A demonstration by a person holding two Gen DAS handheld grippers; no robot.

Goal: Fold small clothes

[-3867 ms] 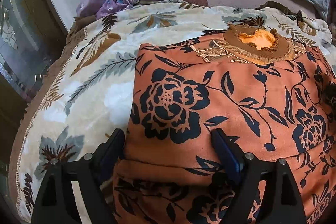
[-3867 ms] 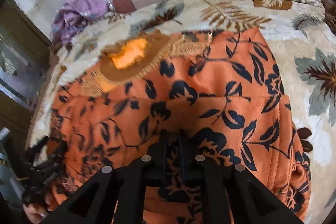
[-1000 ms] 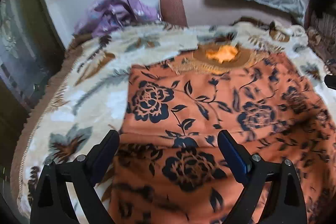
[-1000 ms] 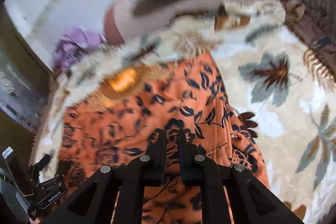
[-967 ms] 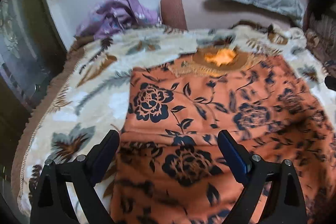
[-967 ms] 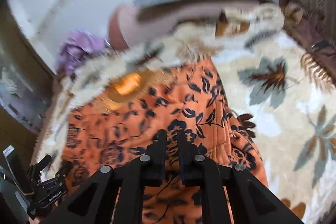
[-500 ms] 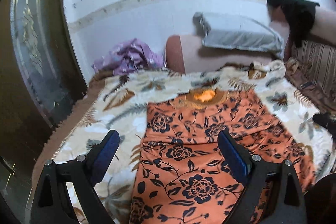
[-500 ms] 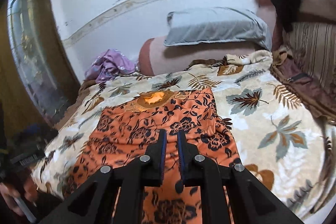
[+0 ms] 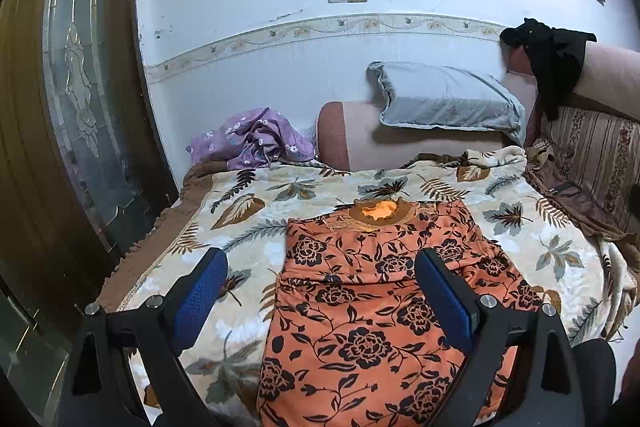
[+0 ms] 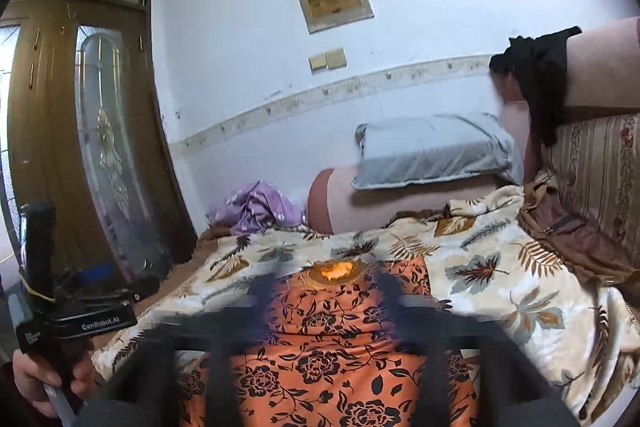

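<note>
An orange garment with black flowers [image 9: 372,291] lies flat on a leaf-print blanket [image 9: 248,211], its brown collar [image 9: 378,213] at the far end. It also shows in the right wrist view [image 10: 340,347]. My left gripper [image 9: 320,291] is open and empty, raised above the garment's near part, blue pads [image 9: 202,293] wide apart. My right gripper [image 10: 326,291] is blurred by motion, its fingers spread apart, empty, above the garment. The left gripper's body, held by a hand, shows at the left of the right wrist view [image 10: 72,315].
A purple crumpled garment [image 9: 256,141] lies at the blanket's far left corner. A grey pillow [image 9: 444,103] rests on a pink sofa arm [image 9: 352,139]. A black cloth [image 9: 552,55] hangs over the sofa back at right. A wooden door [image 9: 68,115] stands at left.
Both grippers have lifted up and back from the garment. The right gripper, shut half a second ago, has opened. The garment lies spread on the blanket.
</note>
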